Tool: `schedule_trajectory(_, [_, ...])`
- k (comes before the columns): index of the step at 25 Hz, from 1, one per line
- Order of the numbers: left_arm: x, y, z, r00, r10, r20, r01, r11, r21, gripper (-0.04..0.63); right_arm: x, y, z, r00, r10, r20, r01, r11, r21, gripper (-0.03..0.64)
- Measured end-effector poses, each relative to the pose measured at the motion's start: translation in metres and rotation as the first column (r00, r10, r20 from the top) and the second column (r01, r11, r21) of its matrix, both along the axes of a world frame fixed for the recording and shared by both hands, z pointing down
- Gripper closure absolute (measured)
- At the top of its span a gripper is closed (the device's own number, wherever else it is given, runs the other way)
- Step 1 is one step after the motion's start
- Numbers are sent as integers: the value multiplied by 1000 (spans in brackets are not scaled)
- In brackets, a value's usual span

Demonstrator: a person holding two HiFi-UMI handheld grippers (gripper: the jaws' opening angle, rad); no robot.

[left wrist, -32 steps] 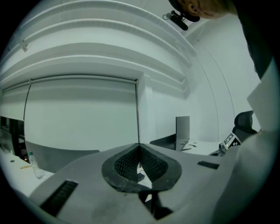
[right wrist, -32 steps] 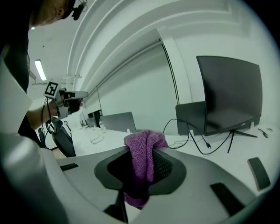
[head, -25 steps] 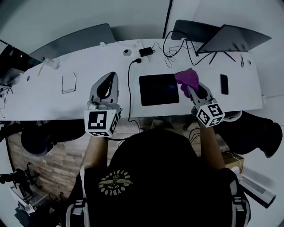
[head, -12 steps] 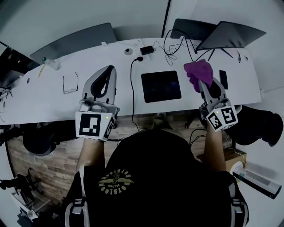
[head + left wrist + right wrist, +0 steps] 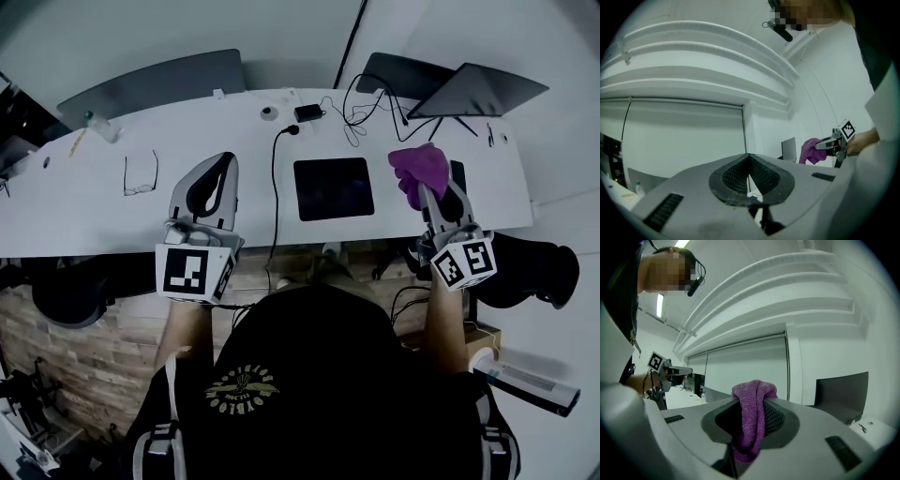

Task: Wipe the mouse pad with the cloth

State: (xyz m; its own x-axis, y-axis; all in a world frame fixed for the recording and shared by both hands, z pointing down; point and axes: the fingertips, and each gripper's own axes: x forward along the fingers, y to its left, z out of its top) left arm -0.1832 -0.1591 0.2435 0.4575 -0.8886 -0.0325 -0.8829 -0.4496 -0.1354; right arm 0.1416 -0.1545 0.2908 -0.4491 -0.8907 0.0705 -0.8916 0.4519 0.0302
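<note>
The black mouse pad (image 5: pixel 334 187) lies flat in the middle of the white desk (image 5: pixel 84 202). My right gripper (image 5: pixel 421 184) is held up to the right of the pad, shut on a bunched purple cloth (image 5: pixel 419 167). In the right gripper view the cloth (image 5: pixel 752 423) hangs pinched between the jaws (image 5: pixel 751 401). My left gripper (image 5: pixel 223 161) is raised to the left of the pad, shut with nothing in it; its jaws (image 5: pixel 749 158) meet at the tip. From the left gripper view the cloth (image 5: pixel 811 150) shows in the distance.
A black cable (image 5: pixel 274 187) runs down the desk between the left gripper and the pad. Glasses (image 5: pixel 139 174) lie at the left, a charger (image 5: pixel 307 112) and tangled wires at the back. An open laptop (image 5: pixel 473 89) stands at the back right; a dark phone (image 5: pixel 457 176) lies beside the cloth.
My right gripper has carried the cloth from the pad's right edge out to its right side. The left gripper stayed left of the pad, still shut.
</note>
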Motion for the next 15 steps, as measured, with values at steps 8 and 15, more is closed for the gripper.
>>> schedule_trajectory(8, [-8,0,-6,996,-27,-86,28,1000,2,594,-3,-1,-20,998,-26,-63,28,999,22,531])
schedule_trajectory(15, [10,3,0,995,-79,-68,78,997,-12,592,11,-8,-16,992,-59,-115,64,997,39,531])
